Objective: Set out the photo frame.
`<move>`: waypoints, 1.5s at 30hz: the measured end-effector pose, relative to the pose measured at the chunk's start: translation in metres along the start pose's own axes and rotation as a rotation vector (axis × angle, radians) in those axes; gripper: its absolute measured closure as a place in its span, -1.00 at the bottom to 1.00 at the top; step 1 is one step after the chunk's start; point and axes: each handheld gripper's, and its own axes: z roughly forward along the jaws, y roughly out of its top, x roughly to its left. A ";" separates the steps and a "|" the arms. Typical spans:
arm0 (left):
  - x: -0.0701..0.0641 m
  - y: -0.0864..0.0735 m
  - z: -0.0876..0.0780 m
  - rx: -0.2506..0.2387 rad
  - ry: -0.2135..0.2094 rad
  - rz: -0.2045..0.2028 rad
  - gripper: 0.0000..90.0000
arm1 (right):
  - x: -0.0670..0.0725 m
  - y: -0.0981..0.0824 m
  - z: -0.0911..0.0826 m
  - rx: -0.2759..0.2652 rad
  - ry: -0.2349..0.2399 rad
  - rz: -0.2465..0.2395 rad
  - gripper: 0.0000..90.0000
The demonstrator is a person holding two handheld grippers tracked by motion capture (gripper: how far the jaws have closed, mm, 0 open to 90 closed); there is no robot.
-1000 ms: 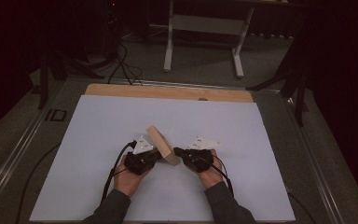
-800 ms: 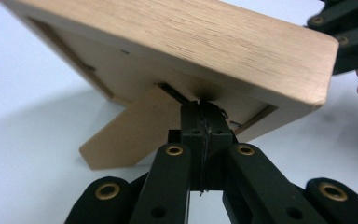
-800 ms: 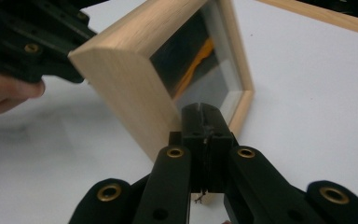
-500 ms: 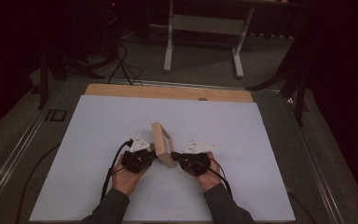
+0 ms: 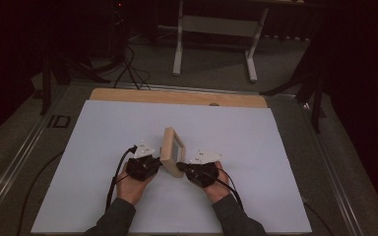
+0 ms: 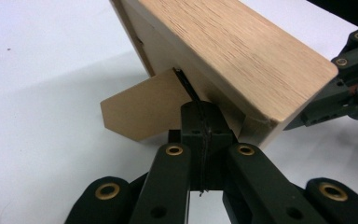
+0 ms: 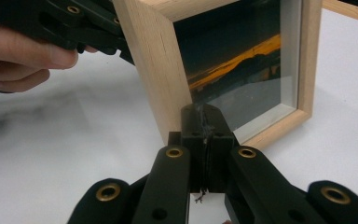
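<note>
Both tongs sit low in the middle of the high view, with a wooden picture frame (image 5: 171, 150) between them. I hold the left tongs (image 5: 150, 162) on the left of the frame and the right tongs (image 5: 187, 169) on its right. They are about as near to the frame as each other, one on each side.

The frame stands on its edge on the white desk (image 5: 256, 147). It leans a little. Its long side runs from the low middle of the high view up toward the top, away from me.

In the left gripper view, the left tongs (image 6: 200, 119) are pressed together. Their tips sit at the back of the frame (image 6: 233, 51), right by a thin dark clip and a brown card stand (image 6: 140, 112) that sticks out to the left. I cannot tell if they pinch the clip or only touch it.

In the right gripper view, the right tongs (image 7: 200, 116) are pressed together too. Their tips meet the low front corner of the frame (image 7: 154, 60), next to the glass with the orange and dark picture (image 7: 242, 60). I cannot tell if they pinch the wood or just push on it. My left hand (image 7: 23, 56) shows at the upper left there.

I think the next move turns on that card stand. It is on the left side, so the left tongs are the ones to pull it out while the right tongs keep the frame from falling.
</note>
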 end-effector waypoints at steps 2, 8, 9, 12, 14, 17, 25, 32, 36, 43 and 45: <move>0.002 0.000 0.000 -0.002 0.000 -0.006 0.99 | 0.001 0.000 0.001 -0.001 0.004 -0.006 0.98; 0.005 -0.001 -0.001 -0.005 0.008 -0.014 0.99 | 0.005 0.002 0.004 -0.001 0.018 -0.018 0.97; 0.005 -0.001 -0.001 -0.006 0.008 -0.016 0.99 | 0.005 0.002 0.004 0.000 0.020 -0.020 0.96; 0.006 -0.001 -0.003 -0.015 0.019 -0.020 0.94 | 0.005 0.002 0.004 0.000 0.020 -0.024 0.93; 0.008 -0.001 -0.004 -0.022 0.027 -0.024 0.90 | 0.004 0.002 0.003 0.003 0.022 -0.026 0.90; 0.011 -0.001 -0.009 -0.040 0.041 -0.041 0.84 | 0.003 0.003 0.002 -0.001 0.023 -0.028 0.89; 0.018 0.002 -0.020 -0.083 0.046 -0.074 0.65 | -0.001 0.004 -0.004 -0.016 0.008 -0.024 0.81; 0.022 0.003 -0.027 -0.103 0.066 -0.087 0.45 | -0.005 0.005 -0.006 -0.015 -0.007 -0.020 0.71; 0.023 0.004 -0.031 -0.119 0.072 -0.095 0.38 | -0.007 0.005 -0.008 -0.020 -0.014 -0.013 0.67; 0.024 0.006 -0.036 -0.142 0.084 -0.105 0.28 | -0.010 0.005 -0.010 -0.026 -0.023 -0.006 0.61; 0.025 0.007 -0.039 -0.154 0.094 -0.114 0.24 | -0.011 0.005 -0.011 -0.026 -0.027 -0.003 0.59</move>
